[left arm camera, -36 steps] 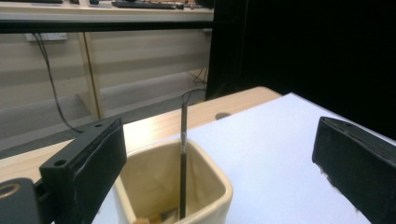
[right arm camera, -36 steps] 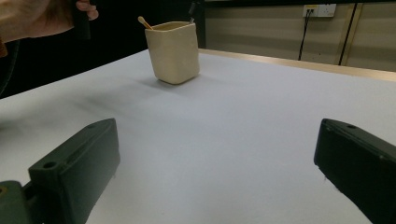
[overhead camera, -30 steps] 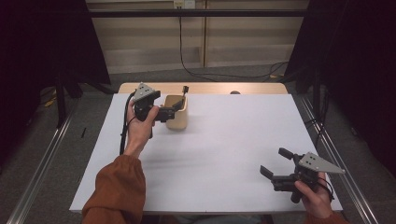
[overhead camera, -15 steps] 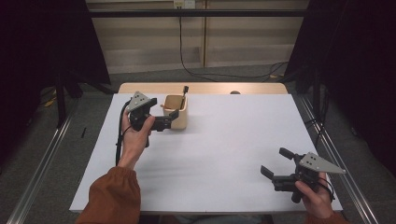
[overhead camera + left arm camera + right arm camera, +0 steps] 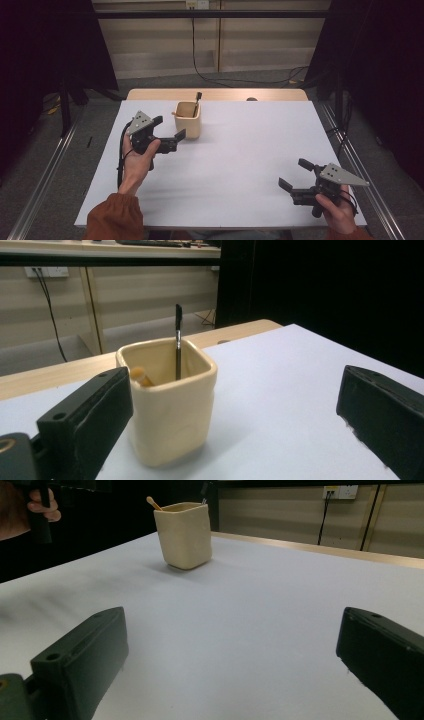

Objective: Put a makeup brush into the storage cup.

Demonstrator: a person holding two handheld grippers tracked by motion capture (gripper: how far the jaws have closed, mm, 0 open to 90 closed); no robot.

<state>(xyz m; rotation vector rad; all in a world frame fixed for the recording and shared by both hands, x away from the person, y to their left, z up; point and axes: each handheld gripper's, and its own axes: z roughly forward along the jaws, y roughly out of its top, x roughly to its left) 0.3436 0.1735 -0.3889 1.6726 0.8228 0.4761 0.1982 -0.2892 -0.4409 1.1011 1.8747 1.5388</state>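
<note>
2 grippers sitting with jaws spread, grasping nothing: left gripper [image 5: 169, 134] hovering just beside cream cup [image 5: 188, 120] near table [image 5: 240, 150] far edge; right gripper [image 5: 298, 175] resting near front right corner.

Even overhead light fell on the white table [image 5: 240, 150], which stood bright against dark, underexposed surroundings. Soft shadows pooled beneath the cream cup [image 5: 170, 400]. In both gripper views the near black jaws were blurred and slightly stretched at the frame edges.
</note>
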